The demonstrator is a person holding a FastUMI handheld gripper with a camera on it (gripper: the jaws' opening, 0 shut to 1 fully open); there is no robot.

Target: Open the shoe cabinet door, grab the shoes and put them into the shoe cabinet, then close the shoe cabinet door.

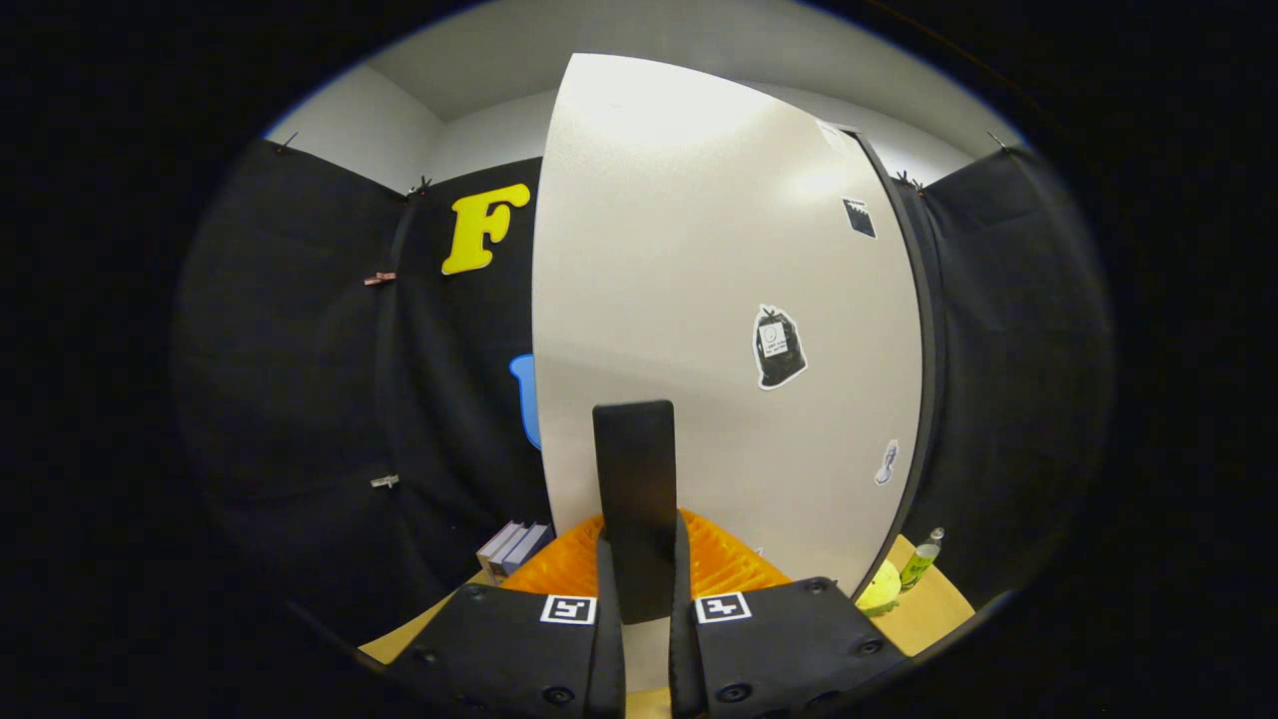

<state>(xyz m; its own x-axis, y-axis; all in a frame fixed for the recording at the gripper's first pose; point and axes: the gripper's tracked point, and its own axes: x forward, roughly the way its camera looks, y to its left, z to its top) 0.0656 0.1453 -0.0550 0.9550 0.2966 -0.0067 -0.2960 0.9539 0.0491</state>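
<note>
The door (699, 300) is standing wide and pale just beyond the fingers, its smooth matte face catching glare near the top and carrying a few stickers (779, 347); its rounded left edge is curving down toward the tabletop (929, 609). The gripper (635, 599) is clenching a flat, dark, upright slab between both fingers, probably the door's handle (634, 499), though I cannot tell for sure. Just behind the fingers a ribbed orange plastic thing (719, 564) is sitting at the door's foot, perhaps a shoe or a rack. Books (511, 547) are lying toward the tabletop's left edge, and a green bottle (921, 559) and a yellow round object (879, 591) are standing by its right edge. My worry: the thin slab is looking slick, so a pull off its axis could let it slip from the pads, and a swinging door could be knocking the bottle or scraping the orange piece.
</note>
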